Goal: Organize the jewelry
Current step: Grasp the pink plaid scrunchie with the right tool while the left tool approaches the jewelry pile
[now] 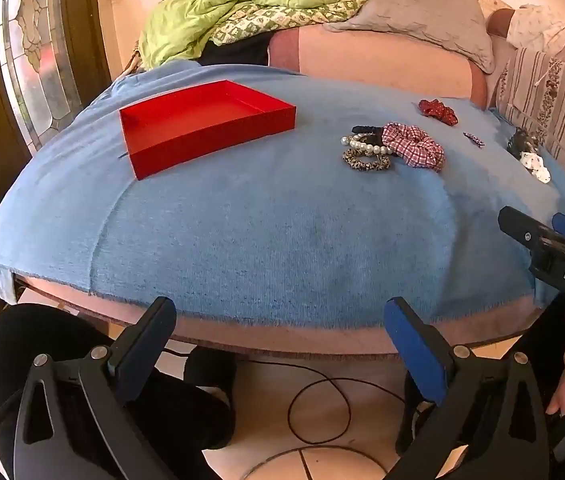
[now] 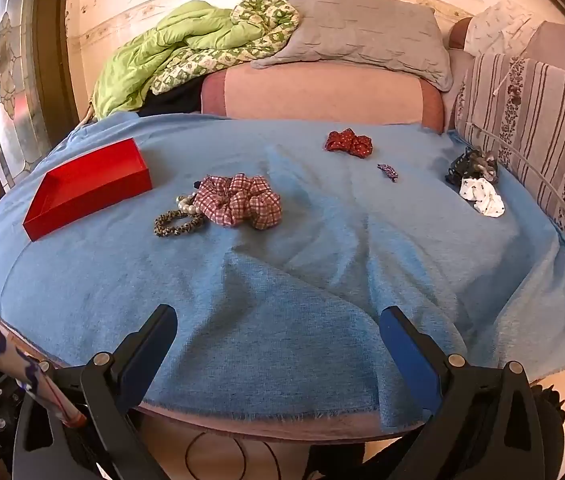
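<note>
An empty red box (image 1: 202, 120) (image 2: 86, 186) sits on the left of the blue blanket (image 1: 274, 224) (image 2: 282, 280). A checked red scrunchie (image 1: 416, 145) (image 2: 240, 200), a pearl bracelet (image 1: 364, 146) (image 2: 186, 204) and a leopard band (image 1: 366, 163) (image 2: 176, 222) lie together mid-bed. A red dotted scrunchie (image 1: 438, 111) (image 2: 348, 142), a small purple clip (image 1: 473, 139) (image 2: 387, 171), a dark clip (image 2: 472, 166) and a white scrunchie (image 1: 536, 166) (image 2: 482, 196) lie further right. My left gripper (image 1: 278, 320) and right gripper (image 2: 278, 328) are open and empty at the bed's near edge.
A green quilt (image 2: 178, 52), a grey pillow (image 2: 362, 30) and a pink bolster (image 2: 322, 90) lie behind the blanket. A striped cushion (image 2: 542, 120) lines the right side. A stained-glass door (image 1: 30, 60) stands left. A black cable (image 1: 318, 412) loops on the floor below.
</note>
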Demonstrator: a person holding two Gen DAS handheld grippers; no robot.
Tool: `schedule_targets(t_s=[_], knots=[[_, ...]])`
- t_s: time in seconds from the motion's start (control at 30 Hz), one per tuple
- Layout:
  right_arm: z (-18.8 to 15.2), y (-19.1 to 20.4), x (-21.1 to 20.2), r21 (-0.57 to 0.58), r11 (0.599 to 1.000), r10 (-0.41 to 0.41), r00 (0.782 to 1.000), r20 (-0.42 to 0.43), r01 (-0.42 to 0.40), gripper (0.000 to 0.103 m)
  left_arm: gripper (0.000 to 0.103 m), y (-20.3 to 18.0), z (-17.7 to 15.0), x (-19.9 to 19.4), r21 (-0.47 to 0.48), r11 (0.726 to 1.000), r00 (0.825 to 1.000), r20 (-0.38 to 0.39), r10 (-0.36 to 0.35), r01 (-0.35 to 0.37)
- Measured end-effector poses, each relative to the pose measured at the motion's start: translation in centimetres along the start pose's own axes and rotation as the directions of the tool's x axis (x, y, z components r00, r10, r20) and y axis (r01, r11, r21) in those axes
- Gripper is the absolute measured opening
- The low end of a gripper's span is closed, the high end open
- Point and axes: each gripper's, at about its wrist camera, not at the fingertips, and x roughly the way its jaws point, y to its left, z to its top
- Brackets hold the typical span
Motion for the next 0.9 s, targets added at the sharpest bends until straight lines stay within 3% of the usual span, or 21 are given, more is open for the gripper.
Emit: schedule_targets(t_s=[0.17,0.27,0.43,0.6,0.63,0.7,0.9], knots=[[0.0,0.5,-0.2,-0.012,1.000,0.001,1.000,0.011,-0.001,0.103,0.103,0.3,0.0,0.3,-0.004,1.000,1.000,-0.005,0.001,-0.001],[0.1,0.2,-0.8,-0.009,1.000,0.019,1.000,0.020,-0.019,0.103,0.103,0.4,0.3,-0.5,-0.019,1.000,1.000,0.026,0.014,-0.013],[0.5,1.3,-2.7,-0.032,0.999,0.034,0.994,0.107,-0.030,0.103,0.103,1.1,1.2,-1.8,-0.075,0.996,0.991,0.124,0.053,-0.043],[0.3,1.7,-2.2,-0.027,0.998,0.051,0.995,0.087,-0.049,0.103,0.103,0.8,1.4,-1.5,-0.042,0.996,0.990,0.121,0.078,-0.073],[0.4,1.7,-2.0,-0.023,0.998,0.053,0.995,0.079,-0.051,0.103,0.103,0.7,1.3,-1.8,-0.019,0.995,0.983,0.152,0.101,-0.099],[0.4,1.4,-2.0,0.023,0.996,0.080,0.995,0.058,-0.081,0.103,0.103,0.8,1.3,-1.4,-0.049,0.997,0.992,0.109,0.065,-0.060],[0.3,1.8,-1.2,-0.007,0.997,0.077,0.997,0.026,-0.077,0.100,0.103,0.8,1.7,-0.5,-0.026,0.998,0.993,0.109,0.053,-0.051]])
